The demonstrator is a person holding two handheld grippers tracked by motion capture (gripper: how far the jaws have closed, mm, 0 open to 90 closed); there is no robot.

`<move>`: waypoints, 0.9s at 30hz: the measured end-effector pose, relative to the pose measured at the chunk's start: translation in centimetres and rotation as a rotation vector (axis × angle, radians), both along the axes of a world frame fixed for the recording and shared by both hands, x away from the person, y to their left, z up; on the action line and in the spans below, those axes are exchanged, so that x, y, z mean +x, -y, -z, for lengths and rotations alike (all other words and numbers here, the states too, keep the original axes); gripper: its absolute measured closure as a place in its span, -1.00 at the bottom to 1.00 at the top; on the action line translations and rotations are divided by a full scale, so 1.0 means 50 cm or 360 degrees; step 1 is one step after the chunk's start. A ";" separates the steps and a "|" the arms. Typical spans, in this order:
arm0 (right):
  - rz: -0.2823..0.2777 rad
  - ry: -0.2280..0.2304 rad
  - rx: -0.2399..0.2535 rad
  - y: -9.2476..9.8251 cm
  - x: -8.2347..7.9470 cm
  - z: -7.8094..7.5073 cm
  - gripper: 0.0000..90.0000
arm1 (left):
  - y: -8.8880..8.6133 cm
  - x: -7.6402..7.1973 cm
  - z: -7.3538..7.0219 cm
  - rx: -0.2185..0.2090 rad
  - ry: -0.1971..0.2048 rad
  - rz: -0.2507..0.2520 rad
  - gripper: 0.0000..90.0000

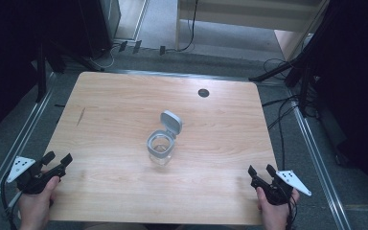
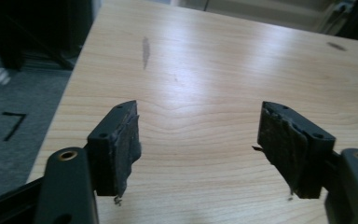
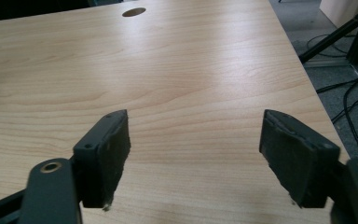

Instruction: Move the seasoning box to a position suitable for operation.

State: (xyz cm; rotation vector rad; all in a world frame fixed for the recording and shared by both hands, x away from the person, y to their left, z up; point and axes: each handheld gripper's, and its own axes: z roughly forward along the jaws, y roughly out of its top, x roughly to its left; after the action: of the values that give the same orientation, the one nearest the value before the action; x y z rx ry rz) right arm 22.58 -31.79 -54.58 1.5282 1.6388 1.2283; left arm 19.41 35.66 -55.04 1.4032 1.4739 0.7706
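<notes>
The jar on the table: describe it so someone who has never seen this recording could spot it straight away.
Start with the light wooden table in the high view. Near its middle stands a small clear jar with a grey collar, its grey flip lid hinged open and tilted back. It is the sole upright object there, well apart from both grippers at the near edge.

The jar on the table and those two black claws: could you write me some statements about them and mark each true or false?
1. The jar has its flip lid open. True.
2. The left gripper is clamped on the jar. False: its jaws are open and hold nothing, near the table's front left corner.
3. The right gripper is open. True.
4. The jar lies on its side. False: it stands upright.
5. A small dark hole sits near the table's far edge. True.
</notes>
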 end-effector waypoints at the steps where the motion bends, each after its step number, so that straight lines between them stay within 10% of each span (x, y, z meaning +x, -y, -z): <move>1: 0.0001 0.0013 -0.0014 -0.001 -0.001 -0.001 -0.13 | 0.004 0.001 -0.001 0.0016 -0.0008 0.0004 -0.42; 8: -0.0060 0.0107 -0.0018 -0.034 -0.007 -0.028 0.26 | 0.037 0.012 -0.017 0.0028 -0.0022 0.0133 -0.29; 27: -0.0389 0.0038 0.0047 -0.178 0.021 -0.064 0.83 | 0.190 0.093 -0.067 -0.0104 -0.0072 0.0534 0.70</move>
State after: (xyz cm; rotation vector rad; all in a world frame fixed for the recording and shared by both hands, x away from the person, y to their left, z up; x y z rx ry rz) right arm 23.65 -22.90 -51.39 1.3544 1.8404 1.3975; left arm 24.06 26.18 -51.68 1.5732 1.2409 0.4785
